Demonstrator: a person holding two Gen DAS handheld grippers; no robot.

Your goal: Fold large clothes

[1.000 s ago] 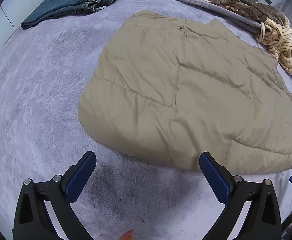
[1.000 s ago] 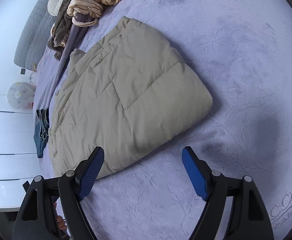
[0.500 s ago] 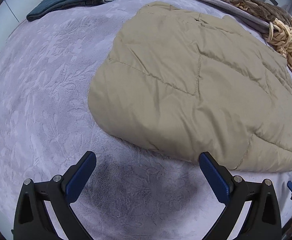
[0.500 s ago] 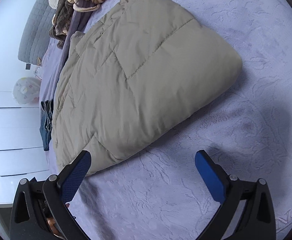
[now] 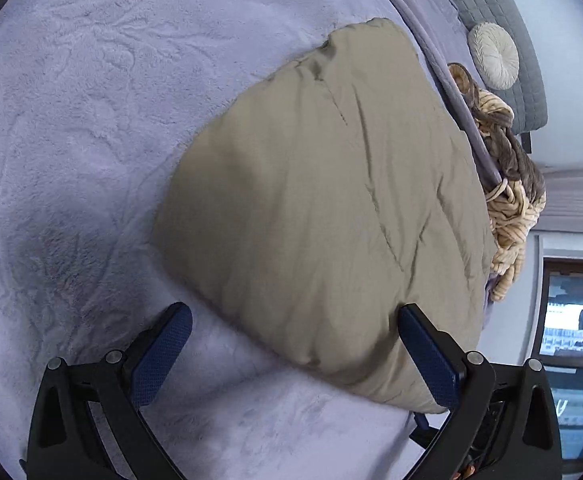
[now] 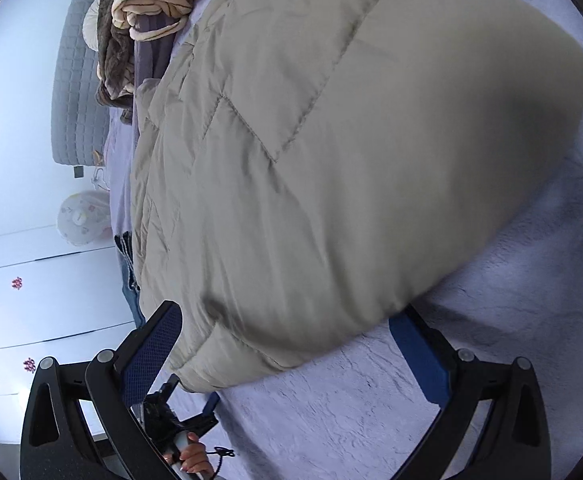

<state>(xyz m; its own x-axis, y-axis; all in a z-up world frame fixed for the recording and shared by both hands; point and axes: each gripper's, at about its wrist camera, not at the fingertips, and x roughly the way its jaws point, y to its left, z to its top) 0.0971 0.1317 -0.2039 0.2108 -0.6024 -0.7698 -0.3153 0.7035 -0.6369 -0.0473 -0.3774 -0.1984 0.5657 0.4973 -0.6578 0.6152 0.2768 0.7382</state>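
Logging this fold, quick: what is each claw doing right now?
Left claw: open, straddling the jacket edge, holding nothing.
Right claw: open wide around the jacket's edge, not gripping.

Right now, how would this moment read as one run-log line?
stage: reaching to grasp | item: folded beige puffer jacket on purple bedspread | left gripper: jaws open at near edge | right gripper: jaws open at near edge

The room is bright with soft daylight. A dark shadow lies on the purple blanket (image 5: 51,248). Everything bends round at the black edges.
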